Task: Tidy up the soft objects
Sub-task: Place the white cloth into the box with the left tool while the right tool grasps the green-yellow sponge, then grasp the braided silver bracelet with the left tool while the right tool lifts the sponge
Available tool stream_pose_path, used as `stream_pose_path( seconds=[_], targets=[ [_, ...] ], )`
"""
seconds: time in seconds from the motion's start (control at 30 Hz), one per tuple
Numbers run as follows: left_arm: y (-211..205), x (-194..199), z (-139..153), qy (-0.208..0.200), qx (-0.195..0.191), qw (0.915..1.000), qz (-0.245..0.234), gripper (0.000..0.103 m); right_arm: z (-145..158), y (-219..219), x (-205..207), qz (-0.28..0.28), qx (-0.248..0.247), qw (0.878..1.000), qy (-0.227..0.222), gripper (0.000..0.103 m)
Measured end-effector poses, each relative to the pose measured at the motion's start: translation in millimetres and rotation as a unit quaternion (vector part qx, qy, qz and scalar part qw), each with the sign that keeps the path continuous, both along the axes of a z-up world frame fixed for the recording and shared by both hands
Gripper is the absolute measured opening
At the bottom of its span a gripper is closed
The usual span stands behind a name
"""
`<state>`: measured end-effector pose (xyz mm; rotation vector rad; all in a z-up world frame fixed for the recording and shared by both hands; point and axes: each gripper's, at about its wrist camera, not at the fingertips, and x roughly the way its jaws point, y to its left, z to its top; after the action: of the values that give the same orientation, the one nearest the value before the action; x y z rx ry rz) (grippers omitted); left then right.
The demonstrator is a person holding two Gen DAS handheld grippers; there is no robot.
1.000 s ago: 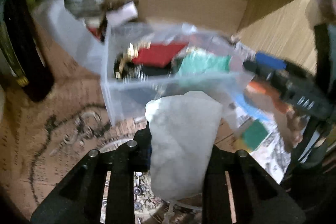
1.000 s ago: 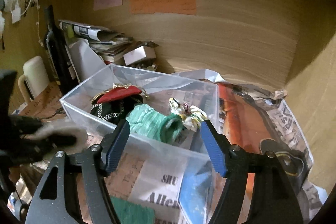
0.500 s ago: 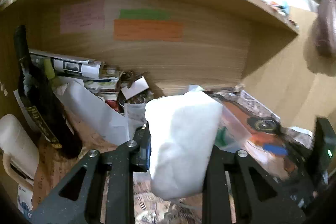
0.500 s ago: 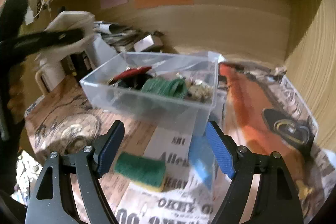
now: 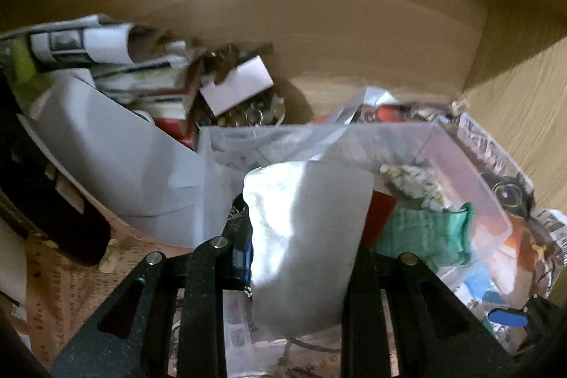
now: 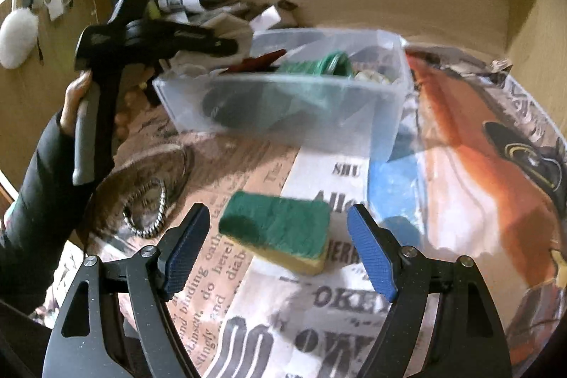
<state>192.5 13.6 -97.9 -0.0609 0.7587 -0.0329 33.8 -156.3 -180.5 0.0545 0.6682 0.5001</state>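
Observation:
My left gripper (image 5: 303, 222) is shut on a white soft cloth (image 5: 308, 271), and its jaws are starting to open with the cloth still between the pads. It hangs over the near left corner of a clear plastic bin (image 5: 389, 130). The bin (image 6: 283, 101) holds a green knit piece (image 5: 425, 232), a red item (image 6: 262, 59) and a pale patterned bundle (image 5: 411, 179). In the right wrist view the left gripper (image 6: 212, 41) holds the cloth (image 6: 230, 27) above the bin's left end. My right gripper (image 6: 278, 209) is open, just above a green and yellow sponge (image 6: 276, 229) lying on the newspaper between its fingers.
A blue cloth (image 6: 393, 193) lies by the bin's right front corner. A beaded chain (image 6: 149, 211) lies left of the sponge. A dark bottle (image 5: 46, 201) and stacked papers (image 5: 106, 59) crowd the back left. A wooden wall (image 5: 319, 23) closes the back. A sleeved hand (image 6: 74, 94) grips the left handle.
The left gripper has carried the white cloth up and forward over the bin. The right gripper has dropped towards the sponge, which now lies between its fingers, and its jaws stand wider.

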Motion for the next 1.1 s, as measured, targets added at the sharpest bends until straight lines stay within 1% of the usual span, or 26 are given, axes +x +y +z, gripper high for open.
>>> stream_pose_path(
  seconds=[0.03,0.07,0.1,0.17,0.27,0.43,0.47,0.53,0.63,0.7,0.8,0.93,1.1],
  targets=[
    [-1,2,-2,0.005,0.001,1.0000,-0.002,0.027,-3,2,1,0.001,-0.001,1.000,0.005,0.078],
    [-3,2,-4,0.009,0.004,0.9999,-0.005,0.031,-5,3,2,0.002,-0.002,1.000,0.009,0.077],
    [-5,2,-5,0.010,0.006,0.9999,-0.007,0.038,-7,3,3,0.002,-0.002,1.000,0.012,0.075],
    [-6,-2,-5,0.007,0.010,0.9998,-0.016,0.047,-11,4,4,-0.001,-0.004,1.000,0.016,0.065],
    [-8,-7,-1,0.000,0.010,0.9997,-0.020,0.063,-10,3,3,-0.005,-0.004,1.000,0.013,0.060],
    [-11,-24,12,-0.014,0.006,0.9994,-0.030,0.068,-6,1,2,-0.012,-0.004,1.000,0.004,0.058],
    [-12,-29,14,-0.019,0.006,0.9993,-0.031,0.072,-5,0,2,-0.014,-0.004,1.000,0.002,0.058],
    [-13,-43,21,-0.030,0.006,0.9990,-0.032,0.075,-1,-1,0,-0.016,-0.004,1.000,-0.005,0.057],
    [-15,-64,27,-0.045,0.007,0.9984,-0.032,0.085,6,-2,-5,-0.018,0.000,1.000,-0.017,0.057],
    [-16,-79,27,-0.050,0.009,0.9981,-0.034,0.094,10,-4,-7,-0.020,0.002,0.999,-0.024,0.057],
    [-18,-95,19,-0.038,0.012,0.9984,-0.040,0.096,16,-4,-11,-0.024,0.003,0.999,-0.034,0.057],
    [-19,-112,0,-0.002,0.011,0.9989,-0.046,0.096,19,-8,-12,-0.031,0.005,0.999,-0.037,0.057],
    [-19,-127,-25,0.038,-0.018,0.9976,-0.055,0.096,19,-10,-12,-0.038,0.009,0.999,-0.035,0.057]
  ],
)
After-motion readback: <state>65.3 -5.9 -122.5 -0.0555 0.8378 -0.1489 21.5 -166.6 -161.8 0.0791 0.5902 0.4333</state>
